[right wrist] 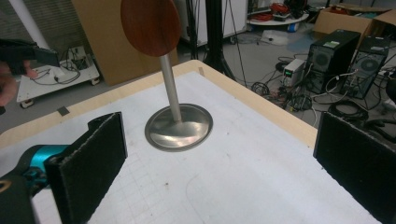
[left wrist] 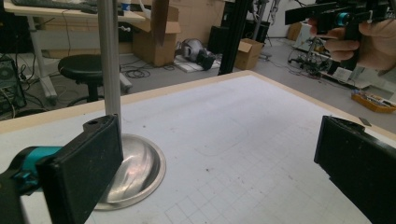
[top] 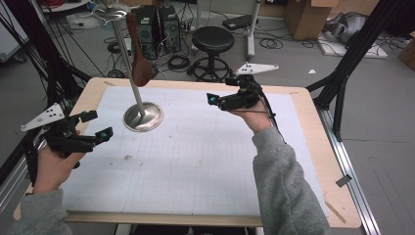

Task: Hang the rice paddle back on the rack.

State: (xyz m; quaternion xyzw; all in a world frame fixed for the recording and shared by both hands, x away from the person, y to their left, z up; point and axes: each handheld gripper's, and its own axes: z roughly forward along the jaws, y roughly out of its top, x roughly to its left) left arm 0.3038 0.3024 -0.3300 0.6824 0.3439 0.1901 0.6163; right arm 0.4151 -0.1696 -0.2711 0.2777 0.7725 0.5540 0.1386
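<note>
While both the left gripper point(top: 93, 125) and right gripper point(top: 211, 99) are hovering released, the rigid, top-heavy stand point(top: 128, 63) at 11 o'clock is inviting a mid-pole grasp.

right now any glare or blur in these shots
High view: soft, even light, slight blur on the brown wooden piece. Left gripper view: a glare patch on the steel stand base, near fingers soft. Right gripper view: faint sheen on the base, fingers blurred.
</note>
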